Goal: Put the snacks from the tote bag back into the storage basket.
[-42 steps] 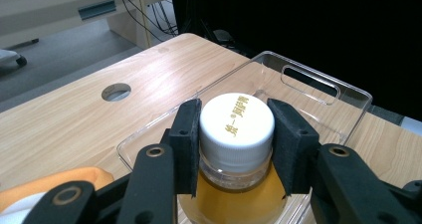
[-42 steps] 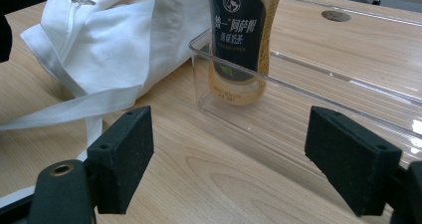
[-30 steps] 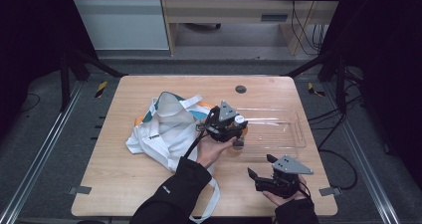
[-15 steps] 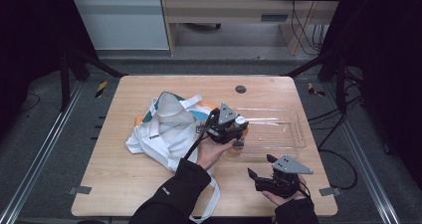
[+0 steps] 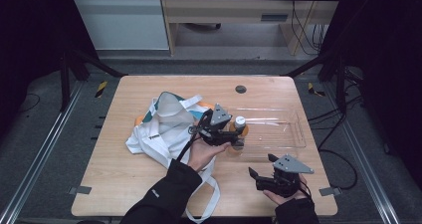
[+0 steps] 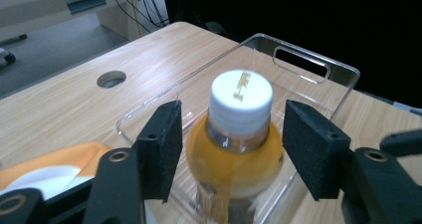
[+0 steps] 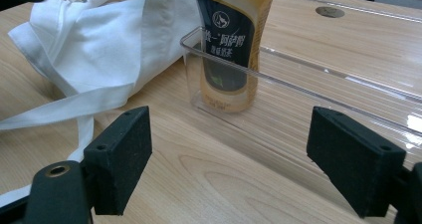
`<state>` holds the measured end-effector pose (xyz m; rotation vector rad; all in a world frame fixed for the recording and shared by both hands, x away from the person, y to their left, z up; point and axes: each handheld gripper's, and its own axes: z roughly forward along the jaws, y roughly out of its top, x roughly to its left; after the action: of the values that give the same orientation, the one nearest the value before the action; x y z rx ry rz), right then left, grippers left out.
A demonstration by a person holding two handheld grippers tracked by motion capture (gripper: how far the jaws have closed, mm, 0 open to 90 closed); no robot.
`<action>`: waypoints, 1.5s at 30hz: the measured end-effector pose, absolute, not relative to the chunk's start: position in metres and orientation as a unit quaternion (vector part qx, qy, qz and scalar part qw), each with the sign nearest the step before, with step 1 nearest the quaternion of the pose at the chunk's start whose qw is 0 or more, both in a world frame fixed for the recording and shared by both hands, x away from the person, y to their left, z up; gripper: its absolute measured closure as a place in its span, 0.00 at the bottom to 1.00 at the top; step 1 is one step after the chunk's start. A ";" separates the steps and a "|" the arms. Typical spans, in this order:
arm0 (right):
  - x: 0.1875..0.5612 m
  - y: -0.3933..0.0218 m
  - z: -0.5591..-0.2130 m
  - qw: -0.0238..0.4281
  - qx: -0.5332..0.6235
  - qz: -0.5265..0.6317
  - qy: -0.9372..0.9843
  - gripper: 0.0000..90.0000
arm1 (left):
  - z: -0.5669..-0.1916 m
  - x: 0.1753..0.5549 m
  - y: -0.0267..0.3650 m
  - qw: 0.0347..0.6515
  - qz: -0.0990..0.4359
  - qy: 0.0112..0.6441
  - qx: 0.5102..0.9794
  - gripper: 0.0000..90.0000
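One desk point(image 5: 124, 184) carries a white cloth bag point(image 5: 164, 127) beside a clear tray point(image 5: 293, 134); the juice bottle point(image 6: 234, 149) stands upright in the tray's near corner. The left hand-held gripper point(image 6: 231, 144) has just been opening, its pads either side of the bottle, untouching. The right hand-held gripper point(image 7: 249, 154) rests wide open, empty.

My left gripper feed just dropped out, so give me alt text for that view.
The left gripper has just been opening; its black pads stand apart on either side of an upright orange-drink bottle with a white cap, not touching it. The bottle stands in the near corner of a clear plastic tray on the wooden table.
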<state>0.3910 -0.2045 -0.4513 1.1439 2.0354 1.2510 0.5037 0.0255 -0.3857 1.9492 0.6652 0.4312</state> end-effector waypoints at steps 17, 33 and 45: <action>0.394 -0.209 -0.453 0.246 0.430 0.451 0.743 0.18 | -0.391 0.478 0.080 0.476 0.178 0.266 0.819 0.36; 0.394 -0.212 -0.453 0.250 0.435 0.448 0.741 0.17 | -0.415 0.452 0.126 0.463 0.181 0.281 0.821 0.33; 0.394 -0.212 -0.453 0.248 0.436 0.445 0.742 0.17 | -0.434 0.438 0.172 0.452 0.186 0.310 0.815 0.31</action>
<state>0.3939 -0.2119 -0.4535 1.1870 2.0219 1.2135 0.4379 0.1721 -0.4345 2.0143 0.7670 0.4605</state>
